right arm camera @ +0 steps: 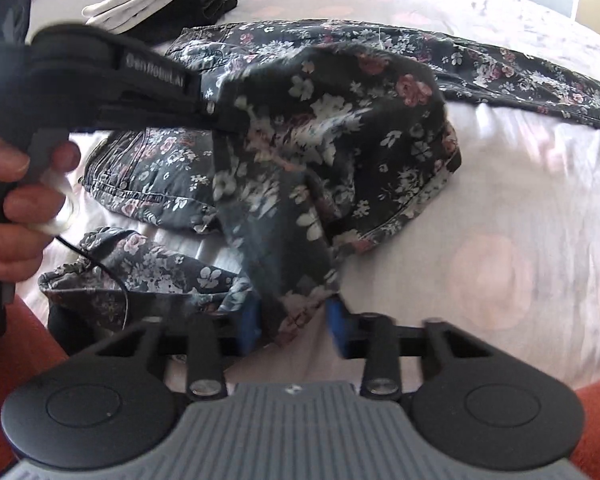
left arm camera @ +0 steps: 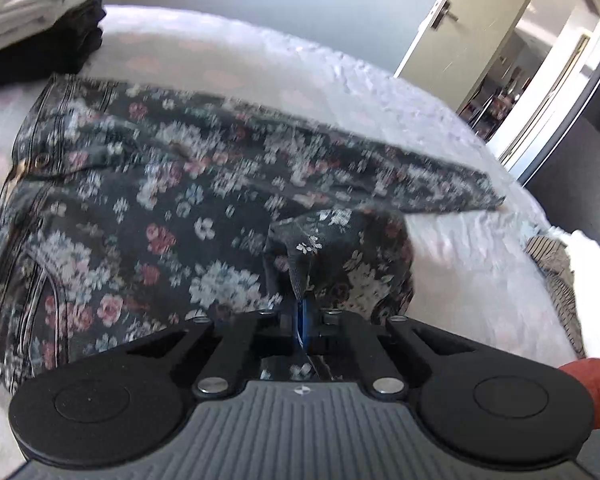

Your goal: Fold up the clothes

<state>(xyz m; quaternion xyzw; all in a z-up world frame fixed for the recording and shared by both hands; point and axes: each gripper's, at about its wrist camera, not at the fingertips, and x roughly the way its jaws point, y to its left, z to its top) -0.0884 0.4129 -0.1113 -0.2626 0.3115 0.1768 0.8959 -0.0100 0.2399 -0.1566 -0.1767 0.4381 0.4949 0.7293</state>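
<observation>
Left wrist view: the left gripper (left arm camera: 301, 320) is clamped on a leg hem of the floral trousers (left arm camera: 140, 184), which lie lengthwise across the bed (left arm camera: 440, 240), waistband left, other leg pointing right.

Right wrist view: the right gripper (right arm camera: 292, 320) stands apart around a hanging hem; contact is blurred, probably none. A hand (right arm camera: 16, 200) holds the other gripper.

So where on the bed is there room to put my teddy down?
The bare bedspread right of the lifted trouser leg, below the stretched-out leg, is free. So is the strip behind the floral trousers toward the door. It's crowded by the folded stack and around both grippers.
</observation>
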